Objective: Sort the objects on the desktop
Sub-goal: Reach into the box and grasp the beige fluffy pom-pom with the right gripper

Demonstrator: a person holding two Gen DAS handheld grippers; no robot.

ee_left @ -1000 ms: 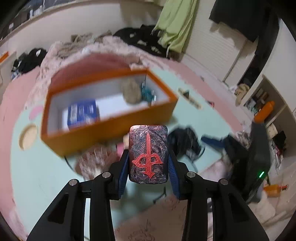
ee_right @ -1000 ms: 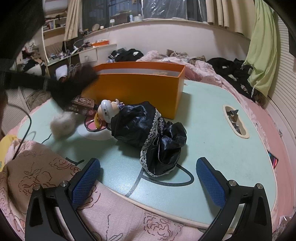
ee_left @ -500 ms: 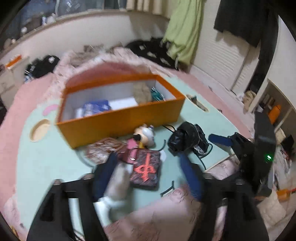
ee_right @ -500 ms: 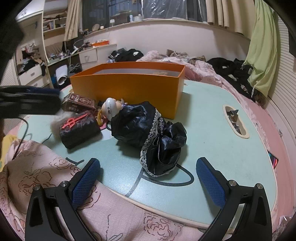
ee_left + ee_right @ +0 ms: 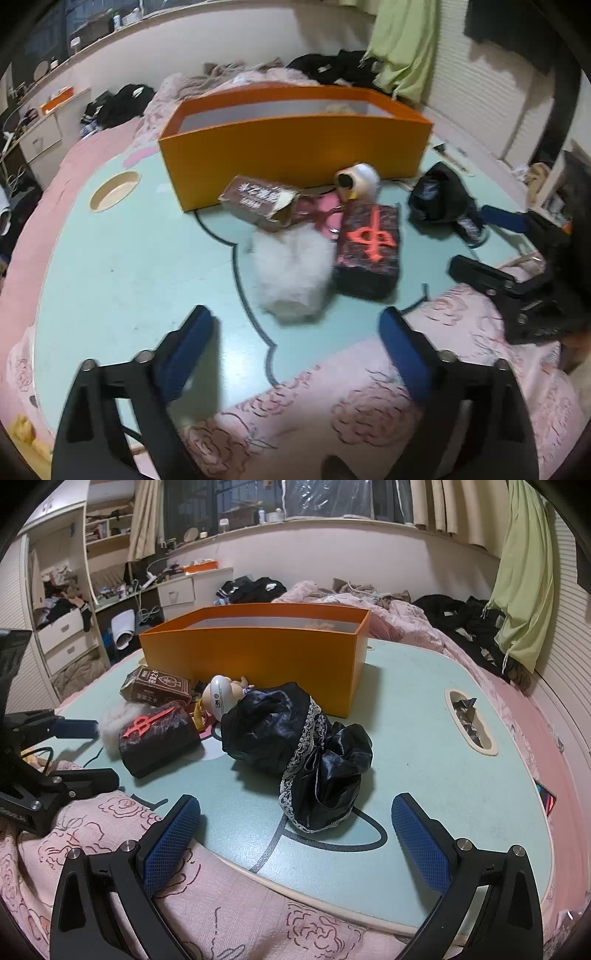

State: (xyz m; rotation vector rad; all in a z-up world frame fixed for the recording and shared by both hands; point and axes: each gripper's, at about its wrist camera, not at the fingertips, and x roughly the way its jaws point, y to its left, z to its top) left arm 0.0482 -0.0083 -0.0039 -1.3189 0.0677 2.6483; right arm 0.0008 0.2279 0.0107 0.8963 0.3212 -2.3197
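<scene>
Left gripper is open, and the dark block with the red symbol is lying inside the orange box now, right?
Not quite. The left gripper is open, but the dark block with the red symbol lies on the table in front of the orange box, beside the white fluffy ball. The left wrist view shows this; the right wrist view agrees.

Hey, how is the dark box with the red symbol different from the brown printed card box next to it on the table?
The dark box with the red symbol is closed and bulkier; the brown printed card box is slimmer, with one end flap torn open. The dark box lies nearer the table's front edge, beside the white fluffy ball; the brown box lies against the orange bin. Both lie flat on the mint table, outside the bin.
</scene>
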